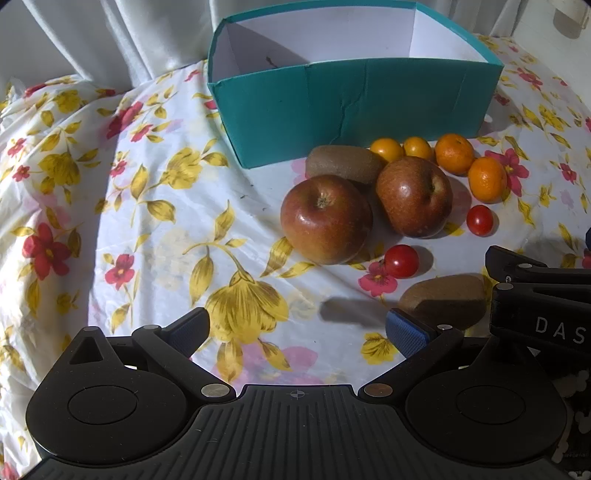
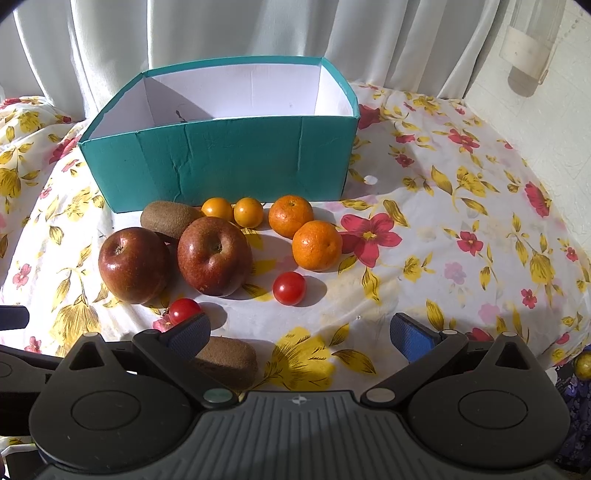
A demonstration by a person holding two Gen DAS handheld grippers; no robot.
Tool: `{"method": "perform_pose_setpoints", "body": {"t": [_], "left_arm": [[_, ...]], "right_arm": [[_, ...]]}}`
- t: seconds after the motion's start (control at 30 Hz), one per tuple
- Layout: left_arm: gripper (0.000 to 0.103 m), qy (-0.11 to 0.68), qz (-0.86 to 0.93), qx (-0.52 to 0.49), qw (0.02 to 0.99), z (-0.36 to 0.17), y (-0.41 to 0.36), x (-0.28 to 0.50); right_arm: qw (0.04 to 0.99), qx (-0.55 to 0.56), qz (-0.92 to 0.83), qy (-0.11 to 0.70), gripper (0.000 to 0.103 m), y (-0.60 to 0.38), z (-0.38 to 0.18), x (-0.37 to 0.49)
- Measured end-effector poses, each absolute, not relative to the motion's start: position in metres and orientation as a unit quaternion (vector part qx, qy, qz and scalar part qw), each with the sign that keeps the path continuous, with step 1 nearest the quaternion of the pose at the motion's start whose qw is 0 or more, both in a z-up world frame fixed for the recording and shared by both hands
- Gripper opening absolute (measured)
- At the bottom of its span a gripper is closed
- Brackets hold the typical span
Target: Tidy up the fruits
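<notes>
Left gripper [image 1: 297,328]: nearest the lens, jaws spread wide, nothing between them, hovering over the flowered cloth.
Right gripper [image 2: 300,334]: likewise spread wide and holding nothing; seen from the left wrist as a black body at the right edge.
Near kiwi [image 2: 229,360]: lying on the cloth just behind the right gripper's left finger [image 2: 190,332], partly hidden by it; whether touching, cannot tell.
Cherry tomatoes: one [image 2: 183,311] just beyond that same finger, one [image 2: 289,288] further right, apart from each other.
Apples: left apple [image 2: 132,264] and right apple [image 2: 213,256], side by side, stems up, close together or touching.
Far kiwi [image 2: 170,218]: behind the two apples, near the box's front wall.
Small yellow-orange fruits: two [image 2: 217,209] [image 2: 248,212], side by side right of the far kiwi, close to the box.
Mandarins: two [image 2: 290,216] [image 2: 317,245], touching or nearly so, right of the apples.
Teal box [image 2: 229,162]: open-topped, white inside, no fruit visible in it, standing behind all the fruit.
Cloth [image 2: 461,221]: white with yellow and red flowers, wrinkled, in sun and shade.
Curtain [image 2: 258,29]: pale, hanging behind the box.
</notes>
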State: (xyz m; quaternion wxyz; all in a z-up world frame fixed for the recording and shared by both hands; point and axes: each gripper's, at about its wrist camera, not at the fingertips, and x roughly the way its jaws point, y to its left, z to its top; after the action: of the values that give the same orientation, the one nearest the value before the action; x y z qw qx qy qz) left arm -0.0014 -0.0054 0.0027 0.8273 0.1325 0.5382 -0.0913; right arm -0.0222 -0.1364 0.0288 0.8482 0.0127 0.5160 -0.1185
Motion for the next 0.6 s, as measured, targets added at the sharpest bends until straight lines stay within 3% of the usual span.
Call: {"method": "perform_pose_setpoints", "body": {"t": [0.6], "left_arm": [[0.103,0.538,-0.089,0.133,0.828,0.0024,-0.005,-0.0002]], "right_arm": [[0.848,0.018,-0.122,0.515,0.103,-0.1379,0.0276,-0.0228]]}}
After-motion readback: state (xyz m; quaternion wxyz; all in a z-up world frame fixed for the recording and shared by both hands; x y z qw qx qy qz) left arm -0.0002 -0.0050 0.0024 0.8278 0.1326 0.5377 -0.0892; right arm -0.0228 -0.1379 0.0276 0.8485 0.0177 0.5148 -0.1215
